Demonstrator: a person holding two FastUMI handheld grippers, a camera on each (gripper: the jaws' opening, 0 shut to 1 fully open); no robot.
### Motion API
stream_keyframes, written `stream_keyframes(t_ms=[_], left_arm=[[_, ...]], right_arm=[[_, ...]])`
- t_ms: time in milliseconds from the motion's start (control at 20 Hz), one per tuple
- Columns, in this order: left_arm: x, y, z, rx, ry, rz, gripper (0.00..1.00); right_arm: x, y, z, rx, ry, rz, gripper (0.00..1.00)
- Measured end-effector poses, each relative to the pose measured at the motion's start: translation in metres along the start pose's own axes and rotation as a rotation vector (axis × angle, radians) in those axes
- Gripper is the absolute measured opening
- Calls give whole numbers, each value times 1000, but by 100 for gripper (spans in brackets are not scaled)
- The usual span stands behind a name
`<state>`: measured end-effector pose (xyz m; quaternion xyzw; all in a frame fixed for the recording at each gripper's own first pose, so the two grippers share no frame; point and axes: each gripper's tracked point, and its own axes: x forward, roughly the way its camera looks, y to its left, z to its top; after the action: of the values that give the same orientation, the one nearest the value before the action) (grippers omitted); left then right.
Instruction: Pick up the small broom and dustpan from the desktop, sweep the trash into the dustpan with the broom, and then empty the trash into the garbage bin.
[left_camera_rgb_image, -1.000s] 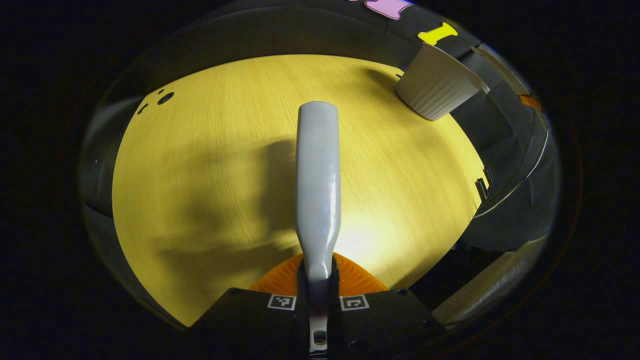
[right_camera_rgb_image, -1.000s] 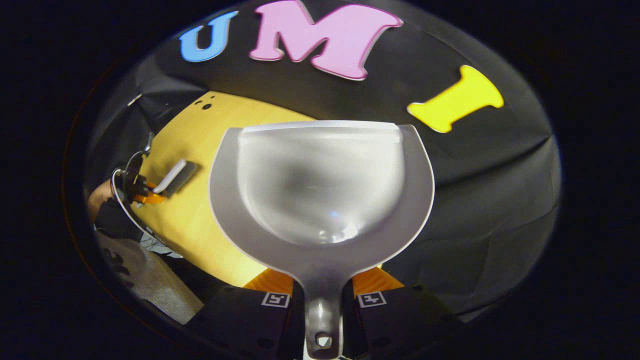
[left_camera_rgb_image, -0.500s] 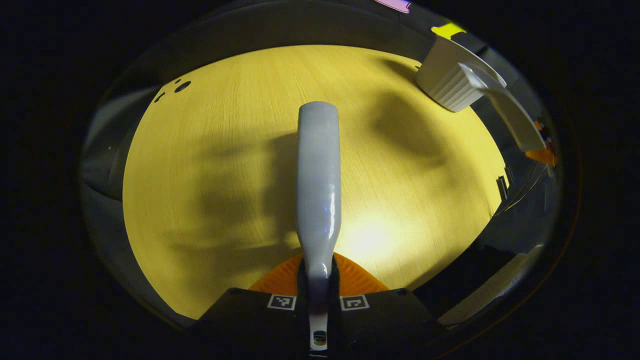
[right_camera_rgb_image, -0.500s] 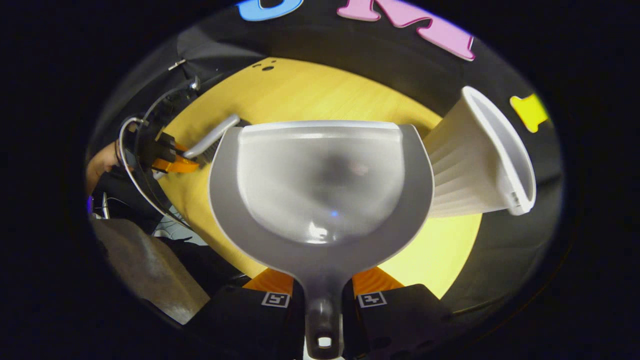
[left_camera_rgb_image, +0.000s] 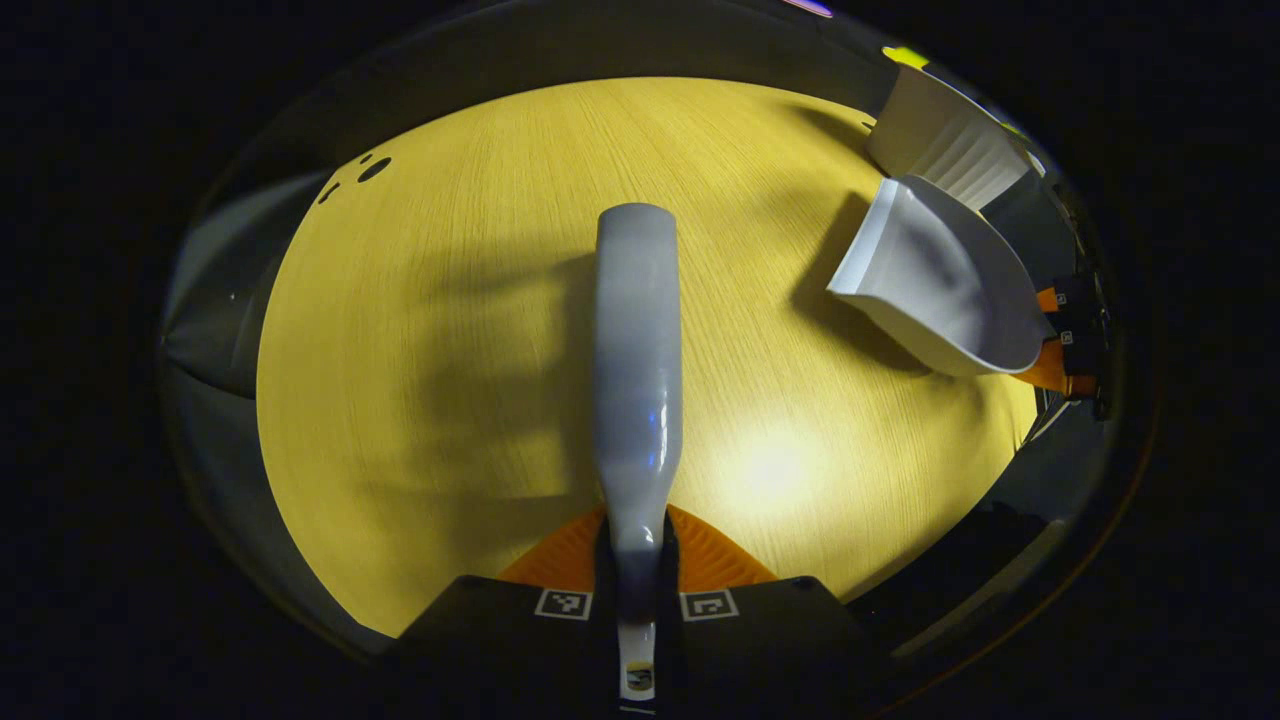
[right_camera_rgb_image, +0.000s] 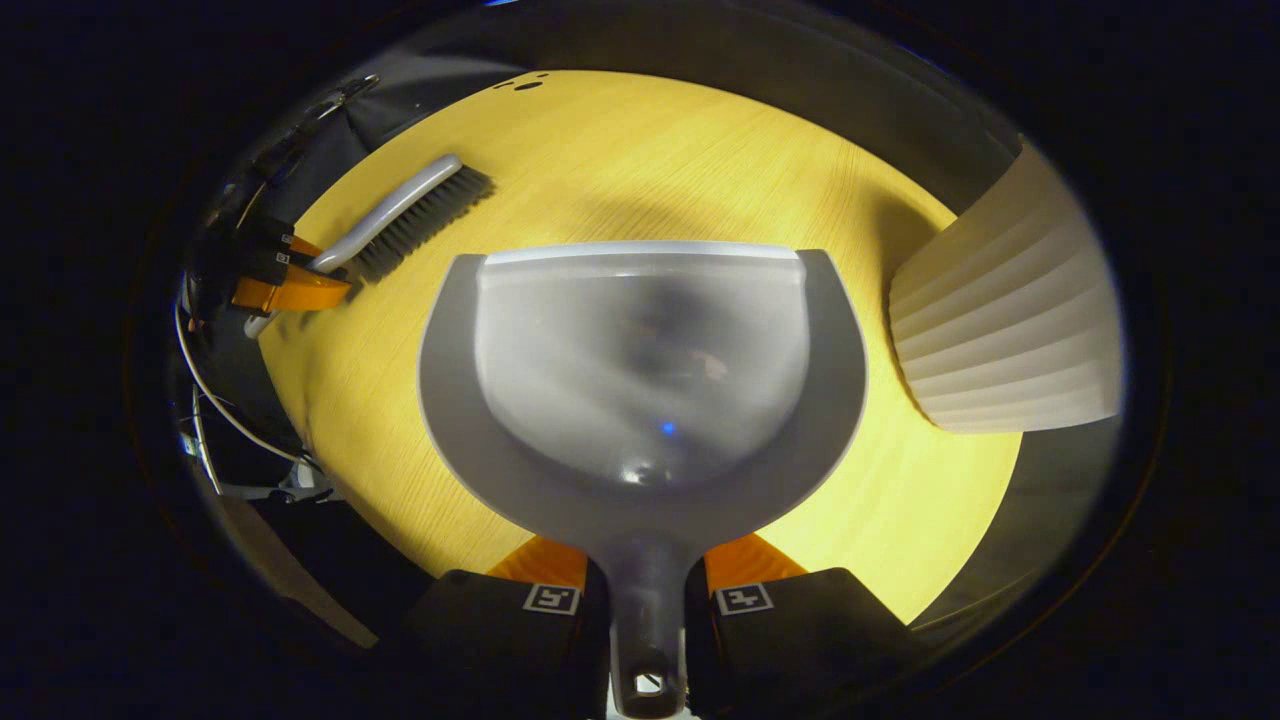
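Yellow wood-grain worktop (left_camera_rgb_image: 450, 330) spreads below the left hand-held gripper (left_camera_rgb_image: 637, 580) in the left gripper view. Its fingers are pinched on the handle of the broom (left_camera_rgb_image: 637, 360), which points straight ahead above the worktop. Beyond the broom, to its right, the dustpan (left_camera_rgb_image: 940, 290) is tilted, held by the right hand-held gripper (left_camera_rgb_image: 1065, 340). The ribbed white bin (left_camera_rgb_image: 945, 135) stands just behind the dustpan, at the worktop's far edge.

In the right gripper view, the right hand-held gripper (right_camera_rgb_image: 645, 600) is clamped on the handle of the dustpan (right_camera_rgb_image: 640, 390), pan open upward, above the worktop (right_camera_rgb_image: 700, 160). The bin (right_camera_rgb_image: 1010, 330) is just right of the dustpan. Left of the dustpan, well apart, the broom (right_camera_rgb_image: 410, 215) shows its dark bristles, gripped by the left hand-held gripper (right_camera_rgb_image: 275, 285).
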<state>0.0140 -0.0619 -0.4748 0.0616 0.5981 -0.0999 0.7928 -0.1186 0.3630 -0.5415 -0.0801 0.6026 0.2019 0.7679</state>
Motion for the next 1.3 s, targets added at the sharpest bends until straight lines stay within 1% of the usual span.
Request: stream_keyframes(t_ms=[150, 350, 400, 450, 500, 550, 600, 650, 700, 750, 800, 850, 900, 950, 1000, 1100, 1150, 1200, 1300], left_arm=[[2, -6, 6, 22, 3, 19, 18], [2, -5, 8, 25, 6, 28, 18], [2, -5, 8, 27, 7, 27, 18], [3, -4, 8, 30, 9, 24, 18], [2, -4, 8, 34, 11, 21, 18], [2, -4, 9, 38, 12, 18, 19], [3, -4, 10, 39, 12, 15, 20], [3, -4, 10, 37, 13, 12, 21], [2, -6, 10, 36, 18, 6, 23], [1, -9, 8, 39, 25, -1, 24], [-1, -12, 8, 49, 29, -5, 26], [-4, -16, 6, 57, 28, -5, 28], [-6, -20, 6, 60, 27, -10, 31], [-9, -23, 6, 62, 21, -13, 34], [-12, -25, 7, 65, 10, -14, 48], [-22, -30, 10, 55, -18, -19, 76], [-29, -29, 12, 43, -35, -24, 84], [-36, -29, 15, 30, -55, -27, 88], [-54, -28, 22, 25, -100, -25, 89]], right_arm=[[9, 0, 0, 5, 5, -3, 34], [19, 0, -1, 7, 14, -2, 35], [20, -1, -1, 12, 13, -2, 29], [20, -1, -2, 14, 14, 0, 41], [20, -3, -4, 14, 17, 2, 41], [20, -4, -4, 16, 20, 7, 36], [20, -7, -4, 18, 23, 8, 43], [19, -10, -3, 15, 19, 4, 37], [16, -7, -8, 10, 21, 4, 33], [14, -5, -9, 11, 16, 11, 35], [14, -4, -8, 17, 13, 18, 45], [13, -1, -6, 25, 4, 29, 42], [9, 3, -7, 37, 2, 47, 52], [7, 6, -6, 45, -2, 59, 58], [3, 7, -6, 50, -12, 66, 71], [-6, 10, -6, 59, -31, 76, 79], [-12, 10, -6, 66, -44, 83, 80], [-19, 11, -7, 73, -56, 91, 82], [-35, 5, -7, 69, -82, 90, 84]])
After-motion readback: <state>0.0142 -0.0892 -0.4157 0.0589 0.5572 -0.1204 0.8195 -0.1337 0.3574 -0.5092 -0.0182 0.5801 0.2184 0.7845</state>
